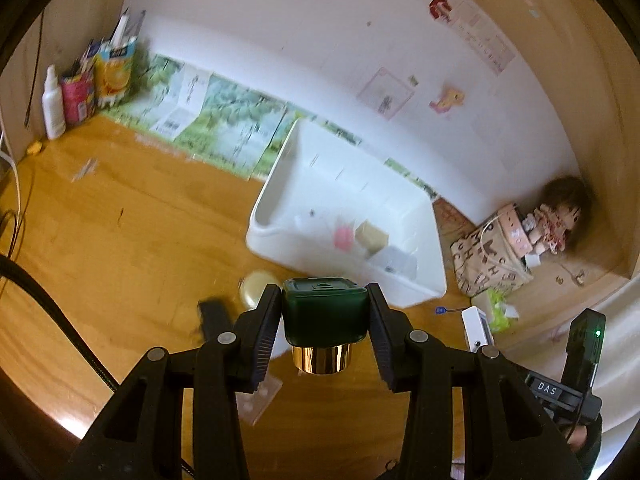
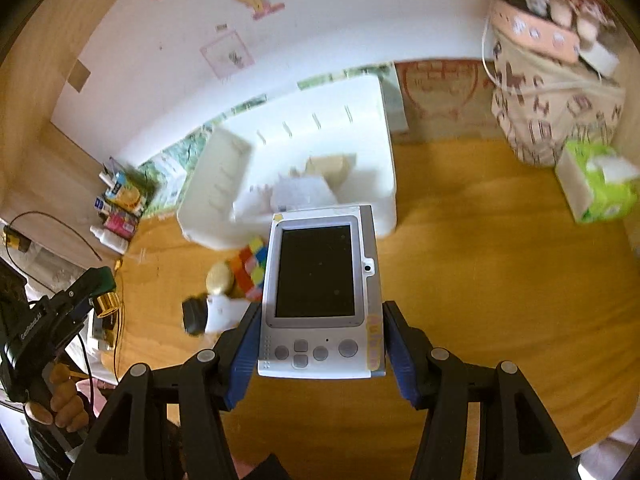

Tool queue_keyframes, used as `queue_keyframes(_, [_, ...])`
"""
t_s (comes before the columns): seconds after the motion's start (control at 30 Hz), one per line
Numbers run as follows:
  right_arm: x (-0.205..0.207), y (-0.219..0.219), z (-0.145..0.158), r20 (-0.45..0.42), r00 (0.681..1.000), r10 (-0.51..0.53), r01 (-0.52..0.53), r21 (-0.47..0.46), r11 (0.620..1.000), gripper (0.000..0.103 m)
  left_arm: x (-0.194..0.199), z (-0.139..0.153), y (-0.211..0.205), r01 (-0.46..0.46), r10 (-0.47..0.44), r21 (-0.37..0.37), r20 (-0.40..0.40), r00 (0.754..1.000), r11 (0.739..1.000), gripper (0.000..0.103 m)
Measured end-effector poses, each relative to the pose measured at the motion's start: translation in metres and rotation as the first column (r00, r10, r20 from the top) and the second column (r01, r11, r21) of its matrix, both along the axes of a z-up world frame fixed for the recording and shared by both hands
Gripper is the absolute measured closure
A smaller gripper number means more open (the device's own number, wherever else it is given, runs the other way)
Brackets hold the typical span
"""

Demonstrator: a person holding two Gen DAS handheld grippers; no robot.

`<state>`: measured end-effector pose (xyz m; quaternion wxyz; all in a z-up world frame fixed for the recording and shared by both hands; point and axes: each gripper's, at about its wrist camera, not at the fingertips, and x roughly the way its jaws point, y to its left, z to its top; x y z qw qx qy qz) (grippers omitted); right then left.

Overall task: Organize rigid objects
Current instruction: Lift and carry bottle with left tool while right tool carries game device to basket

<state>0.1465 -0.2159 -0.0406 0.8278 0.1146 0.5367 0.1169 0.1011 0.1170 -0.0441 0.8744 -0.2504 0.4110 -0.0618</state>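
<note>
My left gripper [image 1: 324, 312] is shut on a dark green bottle with a gold cap [image 1: 324, 316], held above the wooden desk. My right gripper [image 2: 320, 320] is shut on a white handheld device with a dark screen [image 2: 320, 288]. Ahead of both stands a white plastic bin [image 1: 276, 184] [image 2: 208, 200] holding a beige block [image 1: 372, 234], a pink item [image 1: 342, 238] and white pieces. On the desk in front of the bin lie a colourful puzzle cube [image 2: 252, 268], a round gold-lidded jar [image 2: 219, 278] [image 1: 258, 284] and a small black object [image 2: 194, 314]. The left gripper [image 2: 96, 292] also shows at the right wrist view's left edge.
Cartons and a white bottle [image 1: 52, 104] stand in the back left corner. A patterned bag [image 2: 556, 108] and a doll [image 1: 560, 216] sit in the back right corner, with a green tissue pack [image 2: 600, 188] beside them. A cable [image 1: 16, 184] runs along the left edge.
</note>
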Motion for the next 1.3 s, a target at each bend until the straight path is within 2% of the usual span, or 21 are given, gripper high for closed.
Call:
queue_keyframes(0.37, [0.052, -0.007, 0.019, 0.066, 0.998, -0.018, 0.015, 0.038, 0.999, 0.044, 0.041, 0.027, -0.007, 0.016, -0.021, 0.070, 0.074, 0.997, 0.997, 0.057])
queue_keyframes(0.67, [0.095, -0.008, 0.020, 0.121, 0.993, -0.014, 0.005, 0.074, 0.997, 0.044, 0.077, 0.032, -0.015, 0.024, -0.034, 0.096, 0.104, 0.994, 0.995, 0.057])
queue_keyframes(1.03, [0.149, 0.003, -0.010, 0.129, 0.991, 0.041, -0.051, 0.076, 0.996, 0.044, 0.123, 0.019, -0.024, 0.051, -0.066, 0.110, 0.137, 0.988, 0.993, 0.057])
queue_keyframes(1.3, [0.178, 0.018, -0.044, 0.070, 0.994, 0.084, -0.087, 0.051, 0.995, 0.044, 0.151, -0.001, -0.037, 0.098, -0.114, 0.118, 0.136, 0.984, 0.988, 0.057])
